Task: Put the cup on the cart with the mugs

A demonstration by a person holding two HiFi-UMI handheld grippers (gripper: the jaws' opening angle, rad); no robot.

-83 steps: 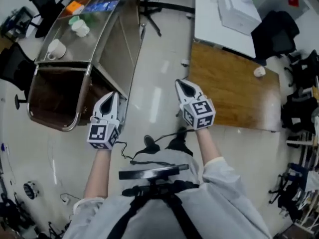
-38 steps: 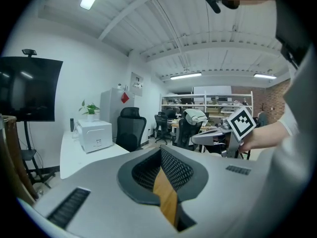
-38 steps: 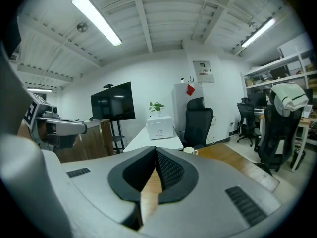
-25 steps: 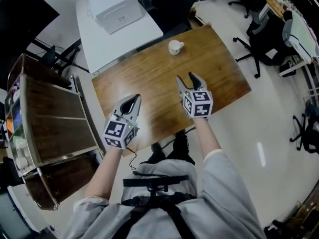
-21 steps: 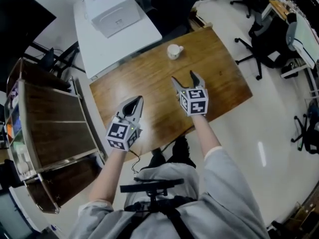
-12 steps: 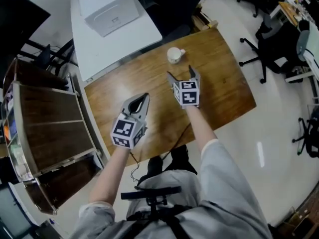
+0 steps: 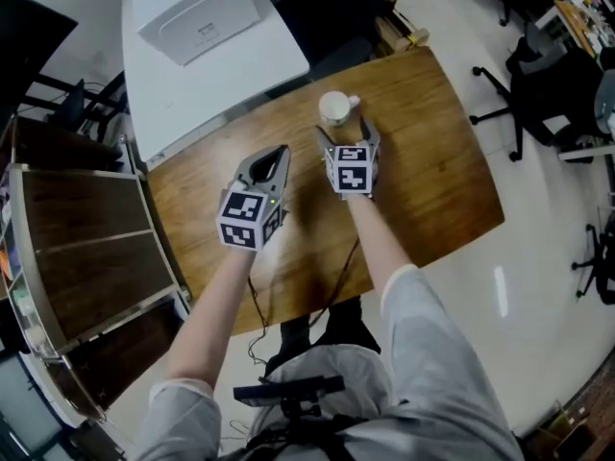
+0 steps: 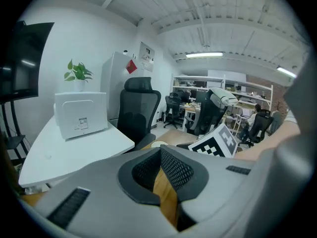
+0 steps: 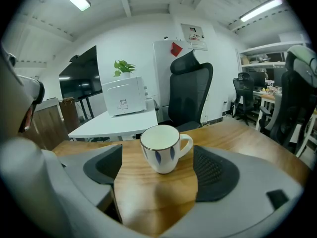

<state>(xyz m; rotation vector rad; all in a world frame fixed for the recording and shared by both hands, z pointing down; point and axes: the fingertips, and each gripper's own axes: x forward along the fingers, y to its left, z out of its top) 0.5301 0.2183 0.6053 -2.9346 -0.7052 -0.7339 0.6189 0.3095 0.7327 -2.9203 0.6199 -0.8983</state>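
The cart [image 7: 86, 248] stands at the far left, well apart from the cup. Next to it is a white worktop [image 7: 240, 65] with a white box [image 7: 197, 12] on it.

The left hand-held gripper [image 7: 276, 152] hangs over the brown worktop [image 7: 432, 181]. Its jaws are pressed together with nothing in them.

The cup [image 7: 334, 108] stands upright on the brown worktop, near the far edge. It is just past the tips of the right hand-held gripper [image 7: 343, 129]. That one's jaws are spread wide and do not touch the cup [image 9: 161, 150].

The cup looks hard, smooth and a bit slippery. It is empty, so it is likely light, and it could break if dropped. I would squeeze its round sides low down, not the handle [image 9: 187, 144] sticking out to the right.

Nothing blocks the way to it. Black chairs [image 7: 538, 56] stand off to the right.
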